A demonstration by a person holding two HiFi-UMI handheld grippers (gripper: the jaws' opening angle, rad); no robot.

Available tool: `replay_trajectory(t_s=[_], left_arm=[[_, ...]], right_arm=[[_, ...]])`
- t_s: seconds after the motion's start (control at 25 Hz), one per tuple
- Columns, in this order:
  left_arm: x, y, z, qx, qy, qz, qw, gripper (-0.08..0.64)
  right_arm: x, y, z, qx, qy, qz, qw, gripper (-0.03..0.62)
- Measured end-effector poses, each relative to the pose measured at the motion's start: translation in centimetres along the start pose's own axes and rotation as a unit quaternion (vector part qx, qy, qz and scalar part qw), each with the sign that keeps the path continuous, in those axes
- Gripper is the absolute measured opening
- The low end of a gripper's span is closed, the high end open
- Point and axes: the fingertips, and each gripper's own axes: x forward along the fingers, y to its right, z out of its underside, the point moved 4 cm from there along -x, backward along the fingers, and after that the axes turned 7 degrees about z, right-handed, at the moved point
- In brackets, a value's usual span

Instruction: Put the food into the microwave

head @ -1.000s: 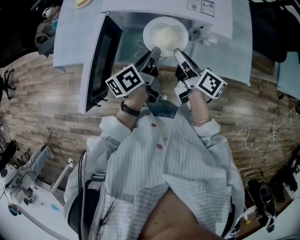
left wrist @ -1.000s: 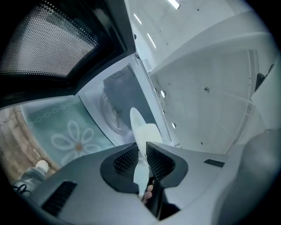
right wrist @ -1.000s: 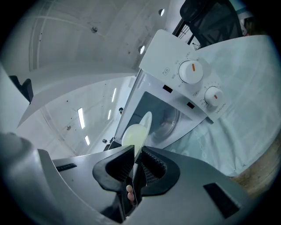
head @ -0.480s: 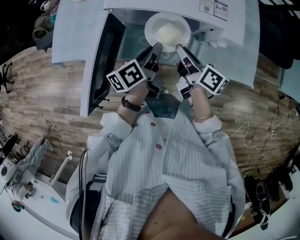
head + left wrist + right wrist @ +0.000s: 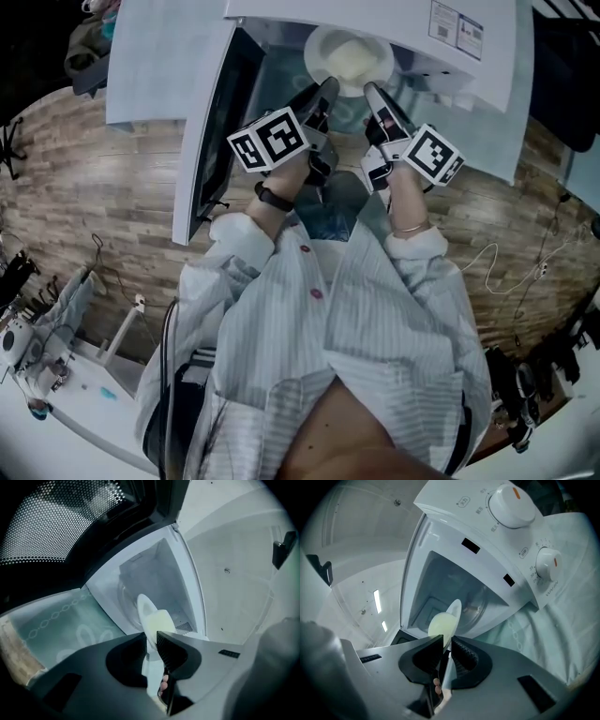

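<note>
The left tool (image 5: 328,88) and right tool (image 5: 369,90) each pinched the rim of 1 white plate (image 5: 320,47) of pale food (image 5: 354,58); the plate was at the mouth of the microwave (image 5: 473,58), its door (image 5: 212,131) open.

Glossy white plate (image 5: 317,52), seemingly plastic microwave casing (image 5: 473,66), wood-grain floor (image 5: 94,187)

1 microwave (image 5: 469,37), 1 plate of food (image 5: 349,58), 2 knobs (image 5: 511,498) (image 5: 548,563), 2 grippers (image 5: 327,89) (image 5: 372,91).

The left gripper (image 5: 150,638) grips the near rim of a white plate (image 5: 143,607) of pale food (image 5: 161,620), facing the open microwave (image 5: 161,569).
</note>
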Motion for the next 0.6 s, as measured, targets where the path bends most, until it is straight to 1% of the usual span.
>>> replay_trajectory(t_s=[0.16, 0.6], left_arm=[[0.7, -1.2, -0.6, 0.008, -0.001, -0.005, 1.0000, 0.060], [2.0, -2.6, -1.5, 0.023, 0.000, -0.018, 0.9996, 0.063]], right_arm=[[1.3, 0.6, -0.1, 0.001, 0.005, 0.007, 1.000, 0.066], [3.4, 1.6, -0.4, -0.010, 0.013, 0.021, 1.000, 0.072]])
